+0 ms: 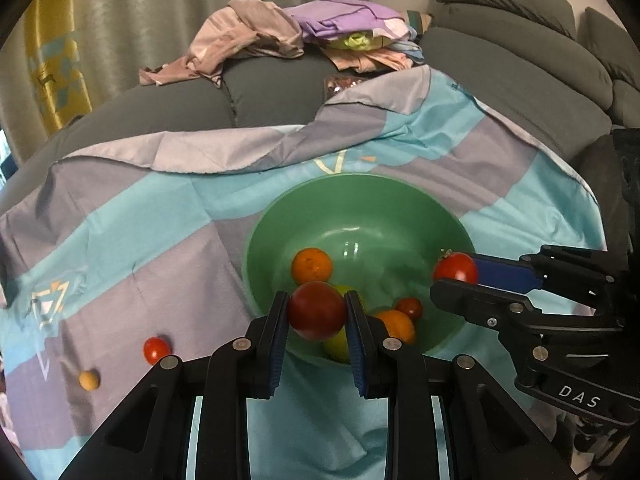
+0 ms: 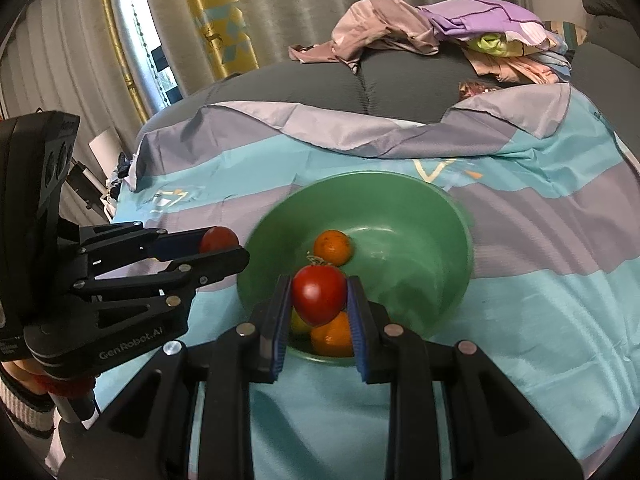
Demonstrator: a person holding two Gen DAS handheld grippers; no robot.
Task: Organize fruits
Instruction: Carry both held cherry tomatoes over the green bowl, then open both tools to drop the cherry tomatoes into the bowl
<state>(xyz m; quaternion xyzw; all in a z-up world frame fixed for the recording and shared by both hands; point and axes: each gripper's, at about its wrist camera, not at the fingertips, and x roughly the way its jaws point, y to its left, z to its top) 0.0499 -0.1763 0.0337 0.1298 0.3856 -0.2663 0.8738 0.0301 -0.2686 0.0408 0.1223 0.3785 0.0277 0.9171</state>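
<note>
A green bowl (image 1: 360, 208) sits on a blue and grey cloth; it also shows in the right wrist view (image 2: 400, 204). It holds an orange (image 1: 312, 266), another orange (image 1: 398, 324), a small tomato (image 1: 410, 308) and a yellow-green fruit (image 1: 338, 346). My left gripper (image 1: 317, 312) is shut on a dark red tomato (image 1: 316, 311) above the bowl's near rim. My right gripper (image 2: 319, 295) is shut on a red tomato (image 2: 319, 294) over the bowl; it shows at the right in the left wrist view (image 1: 456, 274).
A small red tomato (image 1: 157, 350) and a small yellow fruit (image 1: 89, 380) lie on the cloth (image 1: 120, 240) left of the bowl. A grey sofa (image 1: 520, 60) with a heap of clothes (image 1: 280, 36) stands behind. Curtains hang at the back.
</note>
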